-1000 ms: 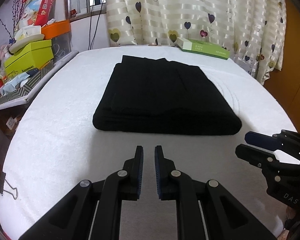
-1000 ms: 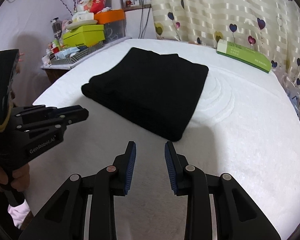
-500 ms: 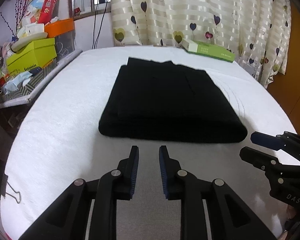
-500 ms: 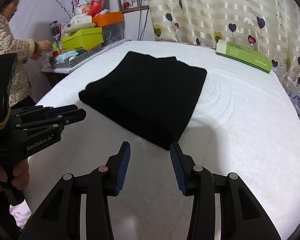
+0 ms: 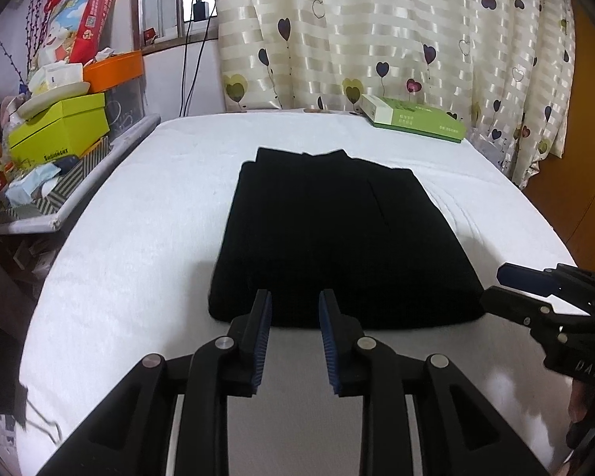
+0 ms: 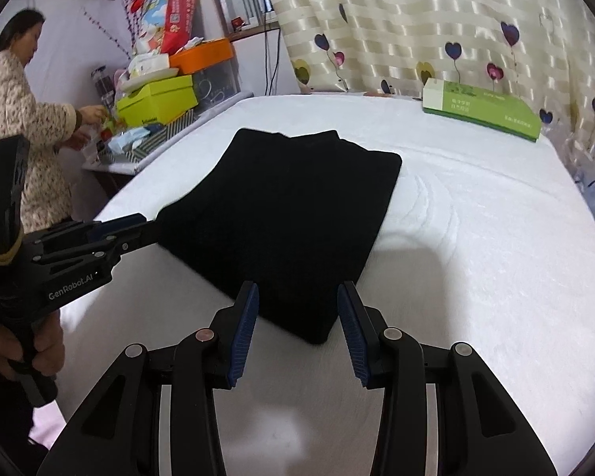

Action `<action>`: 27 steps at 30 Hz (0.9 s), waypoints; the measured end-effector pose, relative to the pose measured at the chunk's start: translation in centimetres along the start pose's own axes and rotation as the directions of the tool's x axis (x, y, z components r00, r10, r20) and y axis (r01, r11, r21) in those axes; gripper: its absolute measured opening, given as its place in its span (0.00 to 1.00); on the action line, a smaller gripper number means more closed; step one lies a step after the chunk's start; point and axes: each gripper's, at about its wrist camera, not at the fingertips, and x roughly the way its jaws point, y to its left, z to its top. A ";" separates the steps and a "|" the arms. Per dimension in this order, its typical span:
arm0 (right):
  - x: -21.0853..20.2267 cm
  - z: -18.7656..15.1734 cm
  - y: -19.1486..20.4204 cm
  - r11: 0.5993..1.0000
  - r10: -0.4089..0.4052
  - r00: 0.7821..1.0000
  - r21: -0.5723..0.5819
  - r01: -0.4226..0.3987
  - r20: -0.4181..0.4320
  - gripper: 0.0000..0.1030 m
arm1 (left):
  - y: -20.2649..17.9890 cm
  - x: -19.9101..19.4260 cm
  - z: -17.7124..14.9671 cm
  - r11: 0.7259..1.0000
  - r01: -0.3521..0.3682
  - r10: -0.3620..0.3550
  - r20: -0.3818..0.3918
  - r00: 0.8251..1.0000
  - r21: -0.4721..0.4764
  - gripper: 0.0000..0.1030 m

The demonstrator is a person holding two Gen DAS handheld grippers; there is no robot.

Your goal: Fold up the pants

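- The blue-padded black fingers of the left gripper are standing released with a gap between them, gripping nothing, their tips lying at the near edge of the folded black fabric pants.
- The fingers of the right gripper are spread wider still, also empty, and the near corner of the pants is sitting between and just beyond their tips.
- The pants are lying flat as a neat rectangular bundle on the white fleecy bed cover, directly ahead of both pairs of fingers.
- Far beyond the fingers, a flat green-and-white cardboard box is resting on the bed against a cream curtain printed with hearts.
- To the left of the fingers, a cluttered side bench is carrying a lime-green box and an orange box.
- In the right wrist view, a person in a speckled jacket is standing at that bench.
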 end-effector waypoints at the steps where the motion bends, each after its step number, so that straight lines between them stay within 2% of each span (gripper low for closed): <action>1: 0.3 0.3 -0.4 1.000 0.006 1.000 0.011 -0.006 -0.001 0.42 | 0.2 0.2 0.4 1.000 0.002 -0.002 0.003 1.000 0.001 0.30; 4: 1.2 1.4 -1.5 0.999 0.015 1.000 0.048 -0.015 -0.009 0.42 | 1.4 1.2 1.7 1.000 0.029 -0.029 0.002 1.000 -0.007 0.41; 11: 3.7 3.4 -4.3 0.987 0.068 0.997 0.145 -0.063 -0.027 0.45 | 4.1 4.7 4.5 0.996 0.083 -0.084 -0.033 0.996 -0.043 0.43; 13: 4.3 3.7 -4.8 0.983 0.082 0.996 0.166 -0.075 -0.034 0.45 | 4.6 5.7 5.0 0.994 0.100 -0.103 -0.045 0.994 -0.050 0.46; 19: 6.0 4.4 -5.8 0.976 0.096 0.994 0.199 -0.084 -0.051 0.45 | 5.3 8.2 5.6 0.993 0.103 -0.107 -0.071 0.992 -0.049 0.47; 24: 7.1 4.7 -6.4 0.975 0.097 0.993 0.207 -0.082 -0.064 0.46 | 5.3 9.5 6.2 0.987 0.148 -0.152 -0.075 0.986 -0.056 0.53; 27: 7.6 5.0 -6.7 0.972 0.106 0.993 0.218 -0.092 -0.053 0.46 | 5.6 10.4 6.7 0.983 0.168 -0.173 -0.072 0.982 -0.070 0.60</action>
